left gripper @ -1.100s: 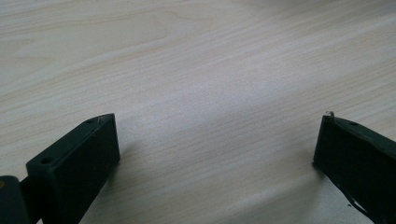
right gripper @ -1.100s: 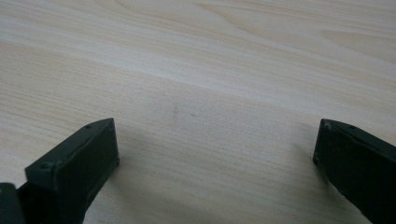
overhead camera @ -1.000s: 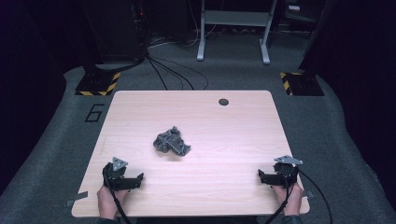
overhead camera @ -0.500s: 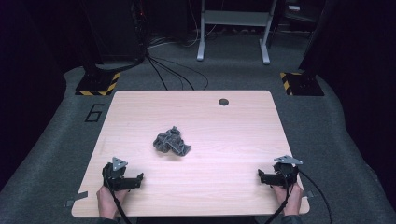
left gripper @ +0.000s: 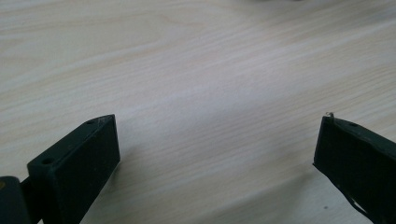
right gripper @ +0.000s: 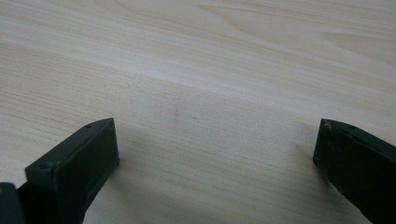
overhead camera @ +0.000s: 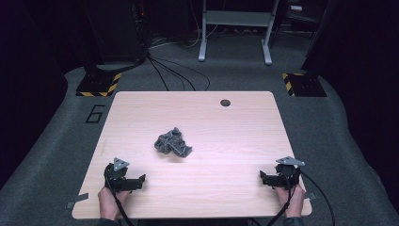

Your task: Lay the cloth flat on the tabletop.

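A crumpled dark grey cloth (overhead camera: 172, 144) lies near the middle of the light wooden table (overhead camera: 226, 136). My left gripper (overhead camera: 137, 181) rests at the table's front left, held by a hand, its jaws pointing right. My right gripper (overhead camera: 264, 179) sits at the front right, jaws pointing left. Both are well apart from the cloth. In the left gripper view the left gripper (left gripper: 217, 154) stands open over bare wood. In the right gripper view the right gripper (right gripper: 215, 154) is open too, with nothing between its jaws.
A round dark hole (overhead camera: 225, 102) marks the table's far side. Grey carpet surrounds the table, with a painted 6 (overhead camera: 95, 113) at the left. Black bases with yellow stripes (overhead camera: 99, 84) and cables (overhead camera: 169, 70) lie behind, beside a grey metal stand (overhead camera: 235, 28).
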`<action>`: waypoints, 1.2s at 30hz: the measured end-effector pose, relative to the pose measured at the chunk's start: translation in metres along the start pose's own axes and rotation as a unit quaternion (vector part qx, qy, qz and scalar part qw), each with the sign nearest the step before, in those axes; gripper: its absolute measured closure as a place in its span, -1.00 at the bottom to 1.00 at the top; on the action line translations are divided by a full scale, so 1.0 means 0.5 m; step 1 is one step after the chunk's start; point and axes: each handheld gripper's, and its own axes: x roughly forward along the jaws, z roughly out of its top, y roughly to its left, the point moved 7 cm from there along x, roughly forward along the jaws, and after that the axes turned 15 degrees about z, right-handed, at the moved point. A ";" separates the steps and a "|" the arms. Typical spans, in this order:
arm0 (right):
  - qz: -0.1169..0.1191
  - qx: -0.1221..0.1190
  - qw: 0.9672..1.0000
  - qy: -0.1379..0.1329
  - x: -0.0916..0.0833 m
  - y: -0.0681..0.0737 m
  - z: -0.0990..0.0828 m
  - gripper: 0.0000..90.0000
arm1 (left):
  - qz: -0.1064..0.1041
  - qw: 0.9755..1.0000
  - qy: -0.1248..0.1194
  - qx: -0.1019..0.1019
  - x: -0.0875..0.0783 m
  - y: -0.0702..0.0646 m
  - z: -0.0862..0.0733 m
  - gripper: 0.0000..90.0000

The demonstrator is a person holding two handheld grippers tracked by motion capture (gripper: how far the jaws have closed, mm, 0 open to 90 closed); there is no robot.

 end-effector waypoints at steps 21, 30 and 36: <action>0.000 0.002 1.000 -0.003 0.000 0.002 0.000 -1.00 | -0.047 0.997 -0.043 0.047 -0.001 -0.084 0.159 -0.94; 0.000 0.003 1.000 -0.004 0.000 0.001 0.000 -1.00 | -0.058 0.995 -0.047 0.067 0.015 -0.107 0.211 -0.81; 0.000 0.003 1.000 -0.004 0.000 0.002 0.000 -1.00 | -0.060 0.994 -0.042 0.077 0.038 -0.118 0.229 -0.68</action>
